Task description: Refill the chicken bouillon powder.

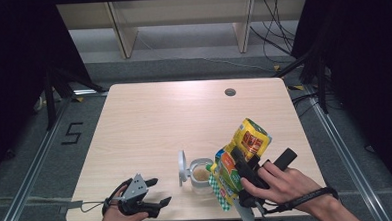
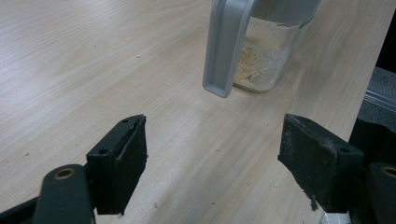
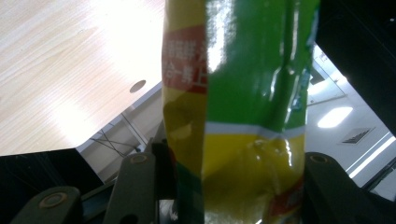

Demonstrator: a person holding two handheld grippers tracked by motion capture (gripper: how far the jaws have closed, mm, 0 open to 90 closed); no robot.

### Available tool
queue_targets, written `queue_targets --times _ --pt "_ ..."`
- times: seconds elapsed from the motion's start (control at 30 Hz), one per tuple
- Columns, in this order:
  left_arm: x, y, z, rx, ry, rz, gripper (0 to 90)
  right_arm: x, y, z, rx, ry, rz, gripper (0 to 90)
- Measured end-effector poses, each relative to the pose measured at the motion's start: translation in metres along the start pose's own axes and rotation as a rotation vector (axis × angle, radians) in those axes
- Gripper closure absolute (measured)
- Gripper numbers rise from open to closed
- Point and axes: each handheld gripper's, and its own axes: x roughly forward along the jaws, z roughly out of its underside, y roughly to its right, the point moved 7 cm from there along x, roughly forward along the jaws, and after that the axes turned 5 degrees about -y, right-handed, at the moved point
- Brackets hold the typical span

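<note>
A yellow and green snack bag (image 1: 238, 156) is held tilted over the table's front right, its lower end beside a small glass jar (image 1: 202, 176). My right gripper (image 1: 246, 172) is shut on the bag's middle; in the right gripper view the bag (image 3: 238, 102) stands between both jaws of the gripper (image 3: 224, 163). The jar (image 2: 266, 56) holds a little beige powder, and its grey lid (image 2: 226, 42) is swung up on the left side (image 1: 182, 167). My left gripper (image 1: 161, 190) rests near the front edge, left of the jar, open with nothing between its fingers (image 2: 215, 130).
The light wooden table (image 1: 154, 122) has a round cable hole (image 1: 230, 92) at the back right. A few crumbs lie on the wood near the jar. Dark curtains and stands flank the table; shelving legs stand behind it.
</note>
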Motion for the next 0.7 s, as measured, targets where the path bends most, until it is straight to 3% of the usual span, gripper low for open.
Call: queue_targets --times 0.07,0.2,0.3,0.43,0.57,0.6,0.7 --pt "-0.0006 -0.0022 0.002 0.009 -0.025 -0.013 22.9 0.0002 -0.0001 -0.0002 0.001 0.002 -0.001 57.7" --pt "0.0003 0.0007 0.0005 -0.019 0.0 0.001 22.9 0.0003 -0.0004 -0.0007 0.002 0.004 -0.002 57.7" --pt "-0.0004 -0.0004 0.0013 -0.007 -0.013 -0.002 22.9 0.0002 -0.0002 -0.0009 0.0 0.003 -0.001 57.8" --pt "0.0002 0.0009 0.0005 -0.02 0.0 0.002 22.9 -0.0012 -0.0011 -0.0005 0.023 -0.005 -0.001 58.0" --pt "-0.0003 -0.0008 0.0015 -0.003 -0.015 -0.007 22.9 -0.0016 0.0007 -0.0021 0.013 0.006 0.011 58.0" --pt "-0.001 -0.0019 0.0015 0.019 -0.022 -0.01 22.9 -0.0017 0.0009 -0.0022 0.014 0.007 0.013 58.0" --pt "-0.0009 -0.0019 0.0015 0.016 -0.021 -0.009 22.9 -0.0019 0.0007 -0.0022 0.016 0.008 0.014 58.1"
